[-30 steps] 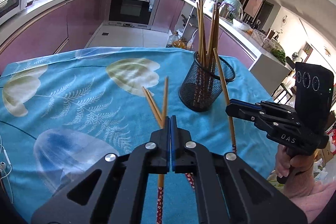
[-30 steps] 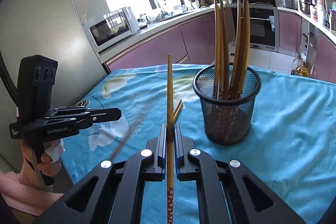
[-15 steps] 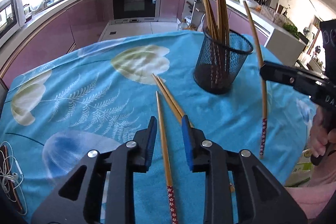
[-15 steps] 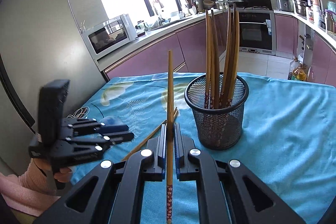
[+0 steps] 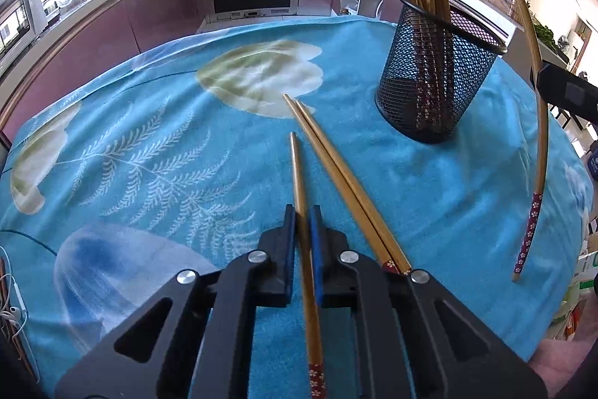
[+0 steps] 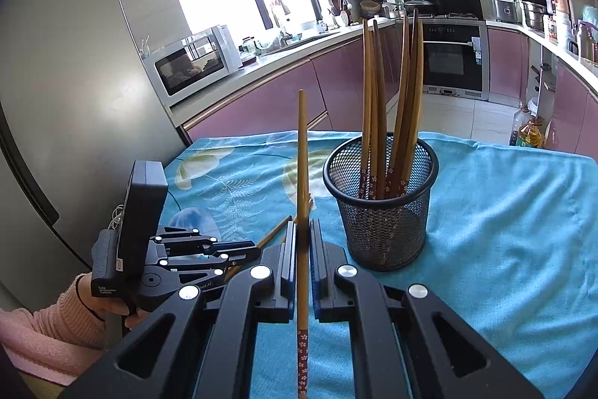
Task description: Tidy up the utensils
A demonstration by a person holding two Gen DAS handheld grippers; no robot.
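Left gripper (image 5: 303,223) had just been closing, and in the left wrist view its jaws were pinched on a single chopstick (image 5: 299,182) lying on the blue floral cloth (image 5: 157,152), taking it near the middle of its length. Just beside it to the right lay a pair of chopsticks (image 5: 336,171), side by side and touching each other, their patterned ends tucked under the gripper's frame. Beyond them the mesh holder (image 5: 437,77) stood upright with several chopsticks already in it. At the right edge hung the held chopstick (image 5: 540,122), clear of the cloth, patterned end down.

From the right wrist view, the right gripper (image 6: 302,230) was clamped on that upright chopstick (image 6: 302,152), thin tip up, with the holder (image 6: 381,212) near on its right. The left gripper (image 6: 209,249) showed low at the left, gripped by a hand in a pink sleeve (image 6: 48,328).

These sticks looked light, stiff and smooth, so they would probably pivot or slip in a narrow pinch; a hold near the middle seemed best for balance, with the patterned end going down into the holder
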